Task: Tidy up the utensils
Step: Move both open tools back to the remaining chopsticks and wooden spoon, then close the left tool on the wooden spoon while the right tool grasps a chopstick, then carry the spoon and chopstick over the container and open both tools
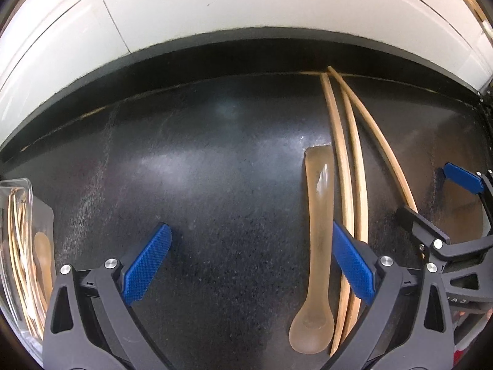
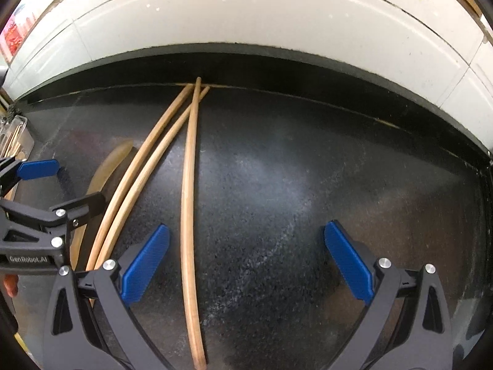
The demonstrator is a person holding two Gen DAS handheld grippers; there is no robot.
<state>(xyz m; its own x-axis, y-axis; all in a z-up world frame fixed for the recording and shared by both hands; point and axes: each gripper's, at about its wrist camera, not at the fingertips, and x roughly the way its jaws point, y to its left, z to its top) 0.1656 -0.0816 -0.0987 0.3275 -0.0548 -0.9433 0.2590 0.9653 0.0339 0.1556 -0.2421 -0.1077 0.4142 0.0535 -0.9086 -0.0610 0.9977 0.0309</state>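
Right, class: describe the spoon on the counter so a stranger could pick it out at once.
Start at the dark speckled countertop under the white tiled wall. Three long chopsticks fan out there, and the spoon lies just beside them. It alone is broad, translucent brown, with a rounded bowl, not a thin pale stick.

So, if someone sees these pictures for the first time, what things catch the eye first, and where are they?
Three long wooden chopsticks lie on the dark countertop, fanned from a meeting point at the back edge. Beside them, on their left, lies a translucent brownish spoon, bowl end nearest the camera. The left claw and the right claw are both open and empty, and a clear container holding more utensils sits at the far left.
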